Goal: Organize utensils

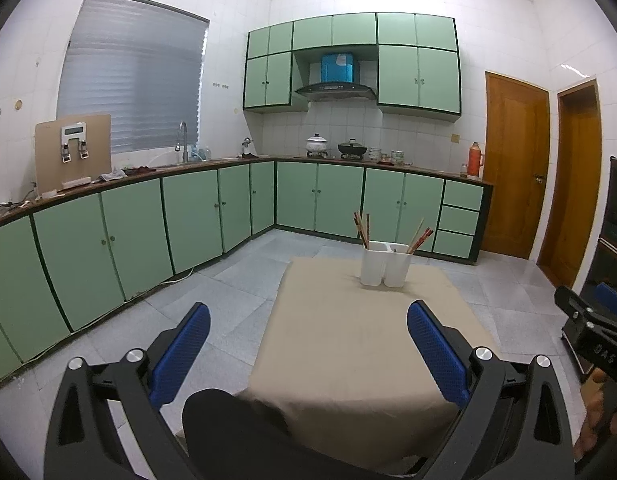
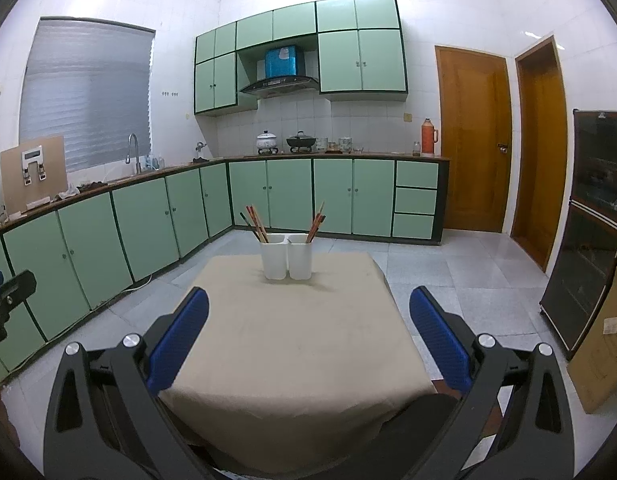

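Note:
A white two-compartment utensil holder (image 1: 385, 264) (image 2: 287, 257) stands at the far end of a table covered with a beige cloth (image 1: 372, 344) (image 2: 292, 332). Chopsticks (image 1: 362, 227) (image 2: 255, 223) lean in its left compartment and more chopsticks (image 1: 419, 236) (image 2: 316, 222) in its right one. My left gripper (image 1: 308, 320) is open and empty above the near end of the table. My right gripper (image 2: 308, 312) is open and empty too, held well short of the holder. The right gripper also shows at the right edge of the left wrist view (image 1: 592, 320).
Green kitchen cabinets (image 2: 148, 224) run along the left and back walls. A dark glass cabinet (image 2: 588, 232) and a cardboard box (image 2: 604, 344) stand at the right. Two wooden doors (image 2: 472, 136) are at the back right. My dark-clothed knee (image 1: 232, 420) is at the table's near edge.

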Demonstrator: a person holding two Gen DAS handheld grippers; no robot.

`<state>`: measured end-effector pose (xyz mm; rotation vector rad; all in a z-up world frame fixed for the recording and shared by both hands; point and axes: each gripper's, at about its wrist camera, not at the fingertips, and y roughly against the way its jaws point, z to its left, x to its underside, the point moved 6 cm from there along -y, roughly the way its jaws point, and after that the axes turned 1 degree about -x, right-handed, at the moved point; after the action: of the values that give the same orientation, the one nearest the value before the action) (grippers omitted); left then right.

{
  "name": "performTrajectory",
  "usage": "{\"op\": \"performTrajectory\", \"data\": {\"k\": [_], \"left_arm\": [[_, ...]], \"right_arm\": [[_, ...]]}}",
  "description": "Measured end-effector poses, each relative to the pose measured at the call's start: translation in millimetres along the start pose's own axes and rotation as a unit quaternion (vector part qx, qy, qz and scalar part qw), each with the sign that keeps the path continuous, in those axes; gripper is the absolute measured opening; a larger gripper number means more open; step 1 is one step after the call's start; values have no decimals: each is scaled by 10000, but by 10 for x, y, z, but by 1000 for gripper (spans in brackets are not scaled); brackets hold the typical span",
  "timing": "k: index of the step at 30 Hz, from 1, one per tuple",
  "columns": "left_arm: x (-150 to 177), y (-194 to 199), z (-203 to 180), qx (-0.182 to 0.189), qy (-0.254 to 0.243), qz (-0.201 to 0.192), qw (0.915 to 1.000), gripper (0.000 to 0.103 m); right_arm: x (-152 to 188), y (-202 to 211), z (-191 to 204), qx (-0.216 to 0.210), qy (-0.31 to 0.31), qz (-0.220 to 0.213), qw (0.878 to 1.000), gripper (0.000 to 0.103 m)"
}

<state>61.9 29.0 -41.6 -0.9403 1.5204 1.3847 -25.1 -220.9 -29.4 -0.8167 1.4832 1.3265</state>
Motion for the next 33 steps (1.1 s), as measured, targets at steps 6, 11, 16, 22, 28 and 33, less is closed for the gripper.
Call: {"op": "performTrajectory", "data": {"k": [6,11,16,22,28,33], "left_arm": [[-5,23,-32,22,-24,-69,10000,97],[12,55,-21,63,10,-83,9999,97],[14,66,-17,68,17,-89,9999,97],[4,66,-15,72,14,-86,9999,97],[-27,81,-24,69,28,-91,9999,97],[-41,80,-23,77,26,-93,9999,97]], "right_arm": [[6,16,-14,-11,-52,0,10000,97],[-1,30,-22,-23,-50,-6,10000,97],[-19,33,17,-3,-69,-19,10000,97],[-17,32,23,-2,-71,-19,10000,97],[-19,35,10,-2,-77,-18,10000,97],[-18,35,9,-5,-72,-16,10000,97]]}}
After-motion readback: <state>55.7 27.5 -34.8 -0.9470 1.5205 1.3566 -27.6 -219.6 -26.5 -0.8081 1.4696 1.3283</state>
